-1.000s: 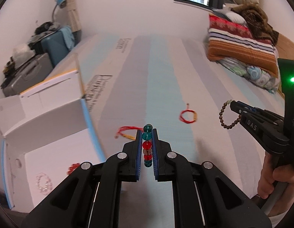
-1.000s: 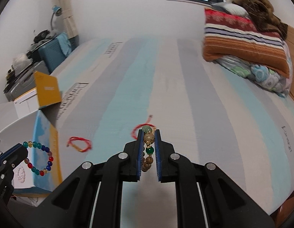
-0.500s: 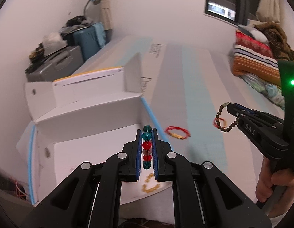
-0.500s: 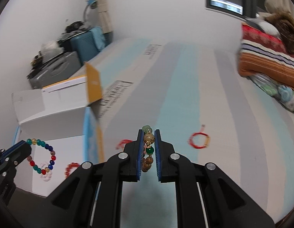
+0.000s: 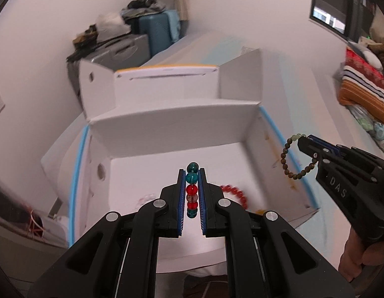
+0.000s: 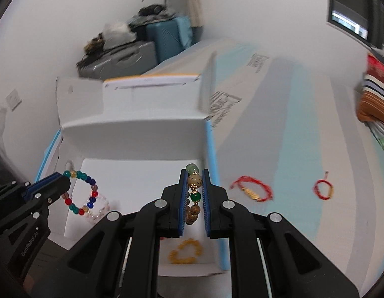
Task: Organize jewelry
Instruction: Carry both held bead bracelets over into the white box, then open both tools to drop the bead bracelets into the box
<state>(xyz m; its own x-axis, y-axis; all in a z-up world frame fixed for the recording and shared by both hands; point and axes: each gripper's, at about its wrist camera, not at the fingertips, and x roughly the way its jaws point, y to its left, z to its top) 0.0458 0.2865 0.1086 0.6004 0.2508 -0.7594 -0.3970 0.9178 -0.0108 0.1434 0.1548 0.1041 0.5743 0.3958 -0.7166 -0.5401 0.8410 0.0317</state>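
My left gripper (image 5: 192, 173) is shut on a multicoloured glass-bead bracelet (image 5: 192, 188) and holds it above the open white cardboard box (image 5: 172, 134); it also shows in the right wrist view (image 6: 79, 191). My right gripper (image 6: 194, 173) is shut on a brown wooden-bead bracelet (image 6: 193, 198) over the box's right side; it hangs as a loop in the left wrist view (image 5: 292, 157). Inside the box lie a red bead bracelet (image 5: 235, 192), a clear one (image 6: 97, 207) and a yellow one (image 6: 184, 252).
Two red string bracelets with gold charms (image 6: 251, 188) (image 6: 323, 190) lie on the striped mattress (image 6: 279, 129) right of the box. Suitcases (image 5: 132, 42) stand by the wall behind the box. Folded blankets (image 5: 361, 92) sit at the far right.
Both grippers have swung left from above the mattress to above the open box, each still holding its bracelet. The box now fills the middle of both views.
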